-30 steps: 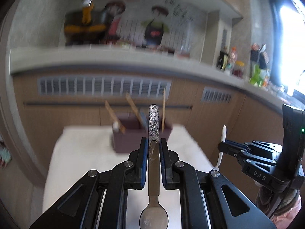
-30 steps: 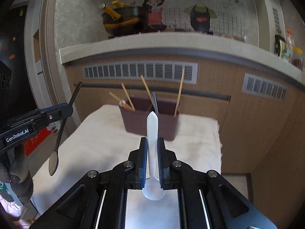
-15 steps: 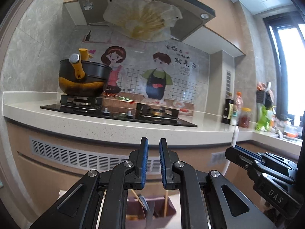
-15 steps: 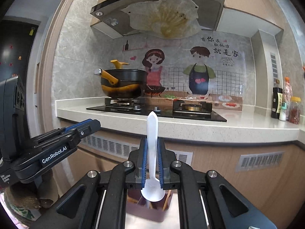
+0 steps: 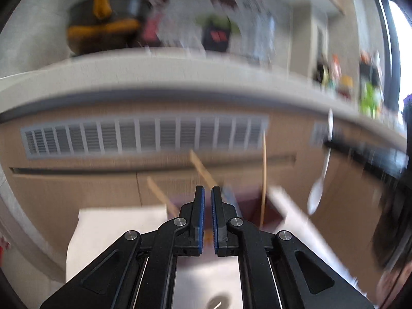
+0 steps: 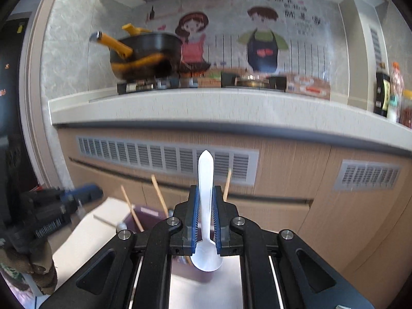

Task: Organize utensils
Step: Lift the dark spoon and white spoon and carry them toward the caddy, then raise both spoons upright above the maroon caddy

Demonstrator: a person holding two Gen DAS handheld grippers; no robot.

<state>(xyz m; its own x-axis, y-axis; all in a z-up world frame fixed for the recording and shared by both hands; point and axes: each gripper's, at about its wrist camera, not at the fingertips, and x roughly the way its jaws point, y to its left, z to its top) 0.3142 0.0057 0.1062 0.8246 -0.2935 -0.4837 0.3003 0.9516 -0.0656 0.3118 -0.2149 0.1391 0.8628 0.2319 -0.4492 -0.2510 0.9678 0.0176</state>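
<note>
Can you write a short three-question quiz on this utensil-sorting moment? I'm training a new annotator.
1. True or false: the right gripper is shut on a white plastic spoon.
2. What does the left gripper hold? A) a metal spoon B) nothing C) a chopstick
3. Fill in: chopsticks stand in the dark purple ____ on the white cloth.

Key: 1 true; 2 B, its pads are shut with nothing between them; 3 utensil holder.
</note>
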